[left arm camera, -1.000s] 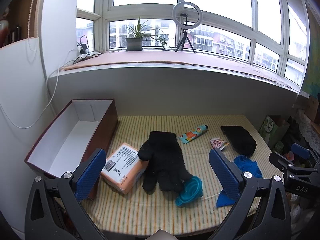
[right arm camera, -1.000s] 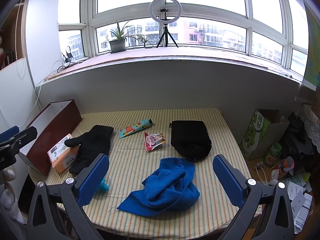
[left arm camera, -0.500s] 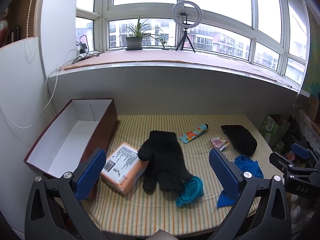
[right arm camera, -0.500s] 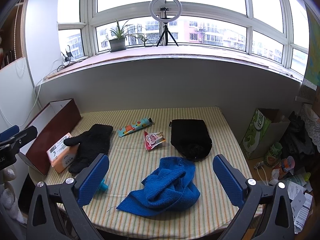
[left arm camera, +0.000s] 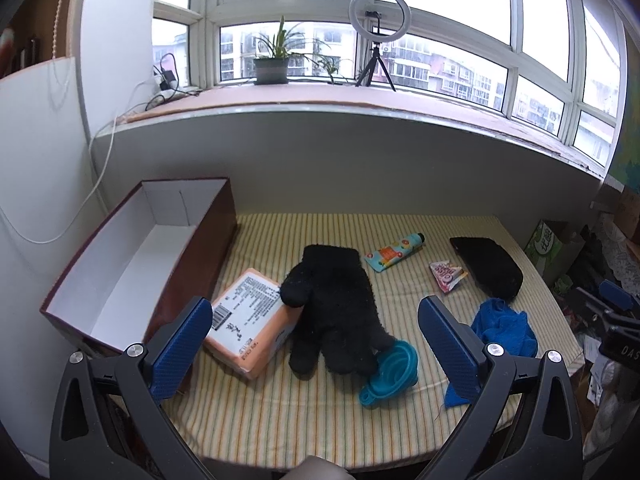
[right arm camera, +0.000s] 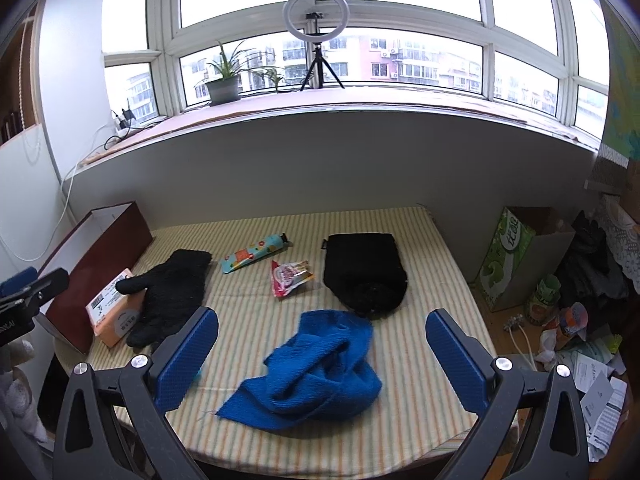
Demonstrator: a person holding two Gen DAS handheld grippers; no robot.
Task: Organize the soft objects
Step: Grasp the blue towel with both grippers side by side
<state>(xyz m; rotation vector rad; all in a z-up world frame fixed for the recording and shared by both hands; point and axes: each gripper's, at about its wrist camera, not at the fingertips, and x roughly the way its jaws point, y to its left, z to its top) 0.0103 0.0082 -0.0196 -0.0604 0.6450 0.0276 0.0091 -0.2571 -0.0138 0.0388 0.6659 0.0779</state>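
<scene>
While nothing is yet held, both tools hang above the near edge of the desk [left arm camera: 280, 412], and that seems a fair starting stance for sorting the soft things. The left tool [left arm camera: 314, 344] has its jaws spread wide with nothing between them, and it faces the black glove [left arm camera: 332, 304], which lies near the middle of the desk with its thumb resting on the orange packet [left arm camera: 250, 320] and its fingertips touching the teal funnel [left arm camera: 390, 372]. The right tool [right arm camera: 322, 354] is likewise wide open and empty, aimed over the crumpled blue towel [right arm camera: 316, 368] close to the near edge. Just behind the towel lies the black pouch [right arm camera: 364, 270], toward the right edge.

At the left edge stands the open box [left arm camera: 132, 256], brown outside and white inside; what shows of its interior is empty, so it is probably meant to take the glove, towel and pouch. Its long side touches or nearly touches the orange packet. A printed tube [left arm camera: 394, 252] and a pink sachet [left arm camera: 446, 274] lie toward the far edge, apart from the soft pieces.
</scene>
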